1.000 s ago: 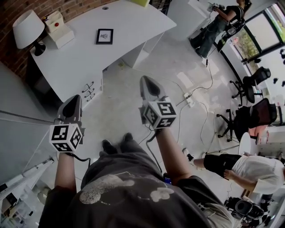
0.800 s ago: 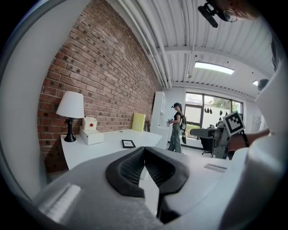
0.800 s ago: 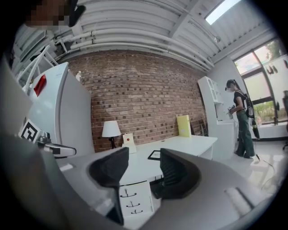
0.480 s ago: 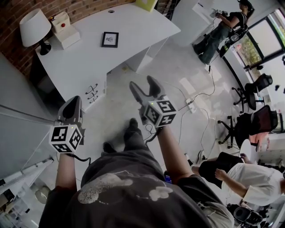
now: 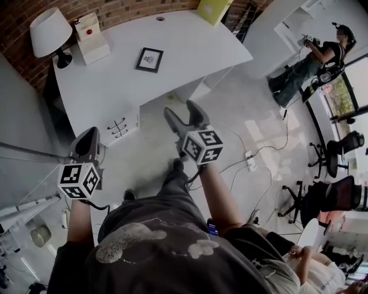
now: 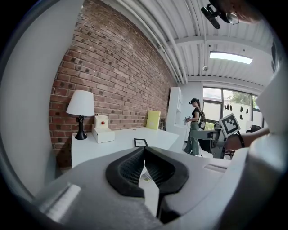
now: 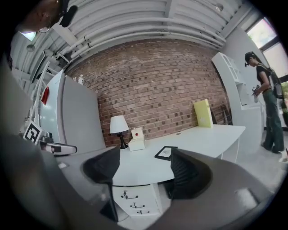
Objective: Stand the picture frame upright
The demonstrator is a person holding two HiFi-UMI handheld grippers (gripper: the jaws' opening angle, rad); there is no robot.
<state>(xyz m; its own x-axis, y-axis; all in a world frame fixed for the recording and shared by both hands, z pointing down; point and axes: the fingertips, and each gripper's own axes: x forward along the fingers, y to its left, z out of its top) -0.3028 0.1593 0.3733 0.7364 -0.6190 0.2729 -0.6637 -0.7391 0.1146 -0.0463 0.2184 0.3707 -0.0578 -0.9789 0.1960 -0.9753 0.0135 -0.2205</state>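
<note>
We face a brick wall [image 7: 157, 85] across a pale floor [image 5: 241, 115]. A white desk [image 5: 190, 51] with a curved front edge stands against the wall, and a set of drawers [image 5: 118, 123] sits under its left part. Off to the right, well away from the desk, a person [image 5: 310, 63] stands by the windows.

On the left end of the desk there is a lamp [image 5: 49, 31] with a white shade. A white box [image 5: 92, 40] with a red knob sits just beside it. A yellow board [image 5: 214, 10] leans against the wall at the far right end.

We hold both grippers over the floor in front of the desk, well apart from everything on it. The left gripper [image 6: 144, 161] has its jaws pressed together with nothing between them. The right gripper [image 7: 146, 173] has just been opening its jaws. They now stand wide apart and empty, and only the desk shows through the gap.

The picture frame [image 5: 149, 60] lies flat on its back near the middle of the desk. It is black-edged with a white mat, and it is clear of the box, the lamp and the board.
</note>
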